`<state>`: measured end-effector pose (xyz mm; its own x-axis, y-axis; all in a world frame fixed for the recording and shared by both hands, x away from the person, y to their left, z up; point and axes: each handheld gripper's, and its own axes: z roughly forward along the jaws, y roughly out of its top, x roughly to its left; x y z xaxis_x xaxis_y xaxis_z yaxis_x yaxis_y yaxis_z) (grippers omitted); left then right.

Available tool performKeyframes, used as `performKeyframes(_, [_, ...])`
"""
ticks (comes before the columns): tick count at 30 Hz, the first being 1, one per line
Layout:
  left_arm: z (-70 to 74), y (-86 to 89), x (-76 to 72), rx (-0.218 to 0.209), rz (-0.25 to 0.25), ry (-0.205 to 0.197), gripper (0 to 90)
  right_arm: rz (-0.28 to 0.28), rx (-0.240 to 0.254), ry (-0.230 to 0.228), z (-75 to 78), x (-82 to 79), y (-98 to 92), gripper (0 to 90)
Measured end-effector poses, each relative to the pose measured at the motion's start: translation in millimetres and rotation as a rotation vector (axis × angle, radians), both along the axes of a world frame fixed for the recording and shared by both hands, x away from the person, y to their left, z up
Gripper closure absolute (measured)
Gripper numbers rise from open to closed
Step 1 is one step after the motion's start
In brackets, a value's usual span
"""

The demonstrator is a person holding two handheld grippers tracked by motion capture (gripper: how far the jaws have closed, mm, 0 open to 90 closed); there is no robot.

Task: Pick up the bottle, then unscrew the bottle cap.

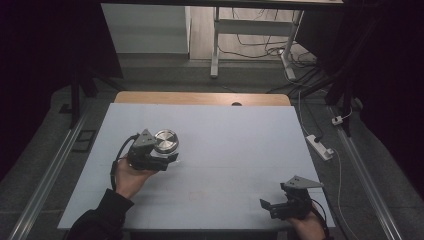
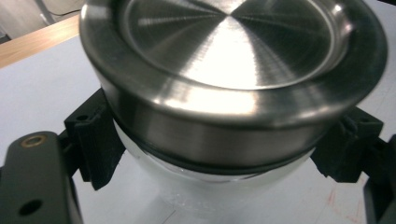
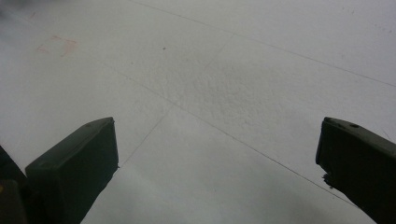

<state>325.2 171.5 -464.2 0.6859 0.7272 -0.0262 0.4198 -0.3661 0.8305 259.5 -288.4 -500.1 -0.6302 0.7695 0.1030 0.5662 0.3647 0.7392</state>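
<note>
At left-centre of the worktop (image 1: 210,125): glass jar with steel lid (image 1: 165,141), clamped below the lid by left tongs (image 1: 167,155), apparently for carrying. Jar tilted, seemingly clear of the surface. Near right corner: right tongs (image 1: 268,207) wide apart, holding nothing, idle.

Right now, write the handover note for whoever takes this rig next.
Left claw: shut on the jar, pads on either side of its clear body just below the steel lid. The jar is over the left part of the white table; whether it is lifted off the surface cannot be told.
Right claw: open, holding nothing, near the table's front right edge above bare surface.
Done: jar gripped, lid on.
Left: probably set the jar where it belongs, or bring the right claw over to the lid.
</note>
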Motion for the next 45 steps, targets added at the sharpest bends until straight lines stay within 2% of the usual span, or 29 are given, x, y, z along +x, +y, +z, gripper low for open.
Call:
performKeyframes(8, [6.5, -27.6, 4.9, 0.026, -0.067, -0.009, 15.7, 0.002, 0.001, 0.0, 0.1, 1.0, 1.1, 0.0])
performKeyframes(19, [10.7, -54.9, 9.6, 0.016, -0.135, -0.004, 15.7, 0.006, 0.001, -0.003, 0.1, 1.9, 1.5, 0.0])
performKeyframes(31, [6.2, -80.0, 9.2, 0.013, -0.208, 0.009, 15.7, 0.012, -0.001, -0.003, -0.1, 1.5, 1.9, 0.0])
performKeyframes(43, [6.8, -85.6, 8.4, -0.005, -0.229, 0.016, 15.7, 0.019, -0.015, -0.007, 0.1, 0.1, 3.0, 0.0])
performKeyframes(45, [5.7, -87.4, 8.5, 0.009, -0.237, 0.016, 15.7, 0.018, -0.015, -0.011, 0.3, -0.3, 2.9, 0.0])
